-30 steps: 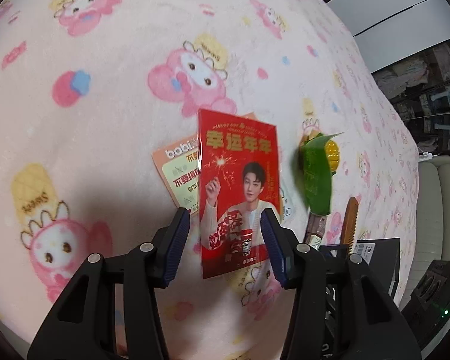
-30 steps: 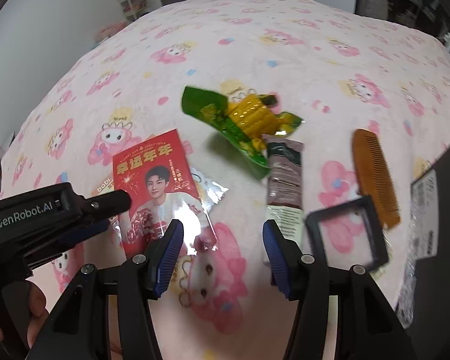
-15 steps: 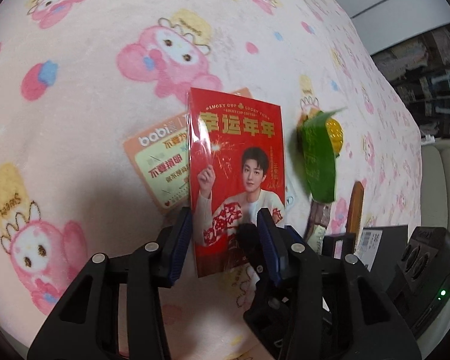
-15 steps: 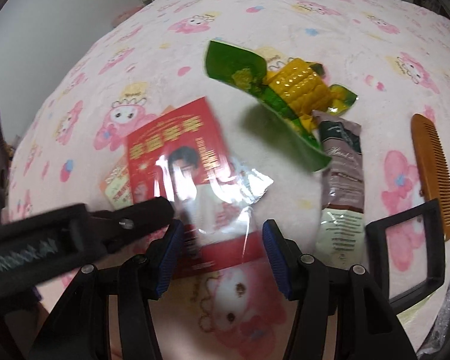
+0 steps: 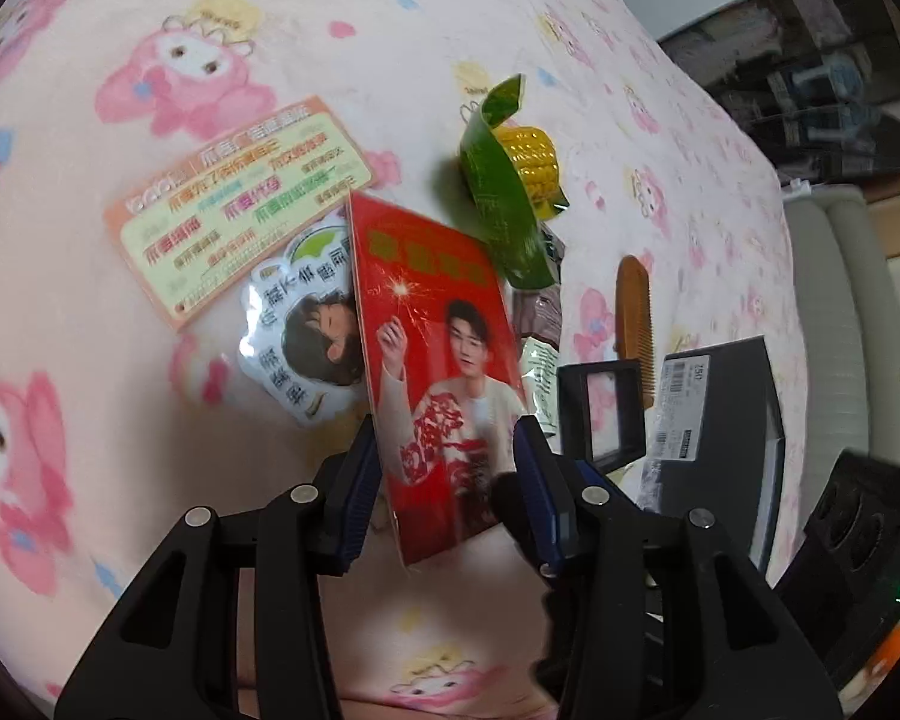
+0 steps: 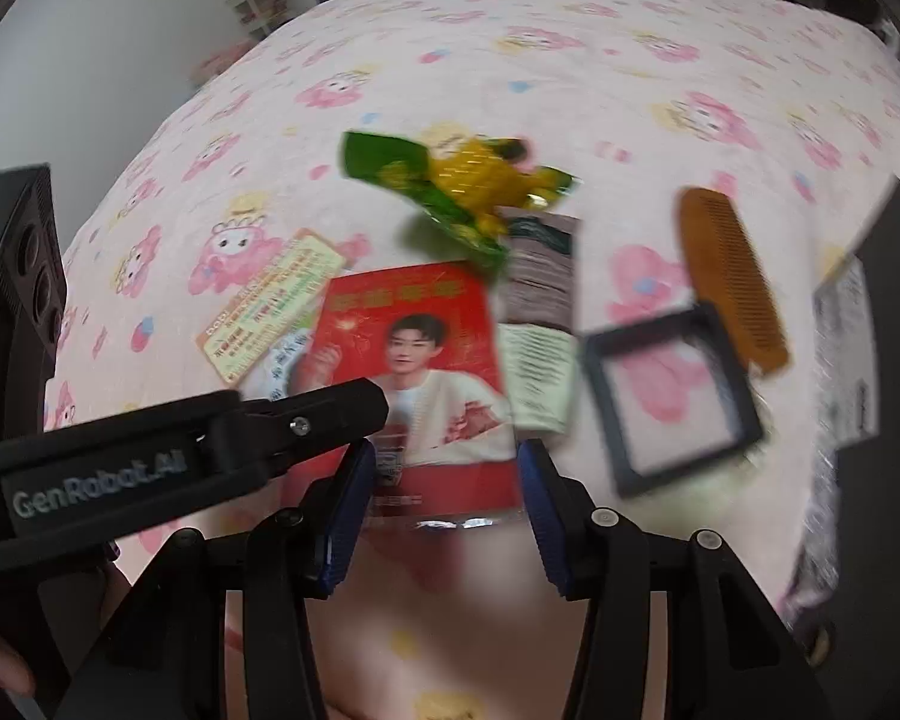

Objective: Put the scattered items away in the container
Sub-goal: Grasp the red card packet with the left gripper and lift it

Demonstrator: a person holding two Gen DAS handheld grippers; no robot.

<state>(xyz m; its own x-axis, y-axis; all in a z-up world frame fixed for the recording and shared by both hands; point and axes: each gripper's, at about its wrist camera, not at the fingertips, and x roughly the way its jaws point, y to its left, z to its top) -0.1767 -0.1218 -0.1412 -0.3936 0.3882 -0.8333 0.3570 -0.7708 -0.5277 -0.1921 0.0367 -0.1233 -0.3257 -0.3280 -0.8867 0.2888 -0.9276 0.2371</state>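
My left gripper (image 5: 447,474) is shut on the edges of a red card with a man's portrait (image 5: 444,360) and holds it tilted above the pink blanket. In the right wrist view the red card (image 6: 414,372) sits between my right gripper's (image 6: 444,480) open fingers, with the left gripper's finger (image 6: 306,420) on its left edge. An orange coupon card (image 5: 240,210), a white sticker (image 5: 306,324), a green corn packet (image 5: 510,180), a brown sachet (image 6: 537,300), a wooden comb (image 6: 732,276) and a black square frame (image 6: 672,396) lie on the blanket. A dark box (image 5: 720,420) stands at the right.
The pink cartoon-print blanket (image 5: 150,420) covers the whole surface. A black device (image 6: 12,300) stands at the left in the right wrist view. A grey sofa (image 5: 840,300) and dark shelves lie beyond the right edge.
My left gripper has lifted the red card off the blanket and tilted it, uncovering the white sticker and coupon. My right gripper has moved in under the card.
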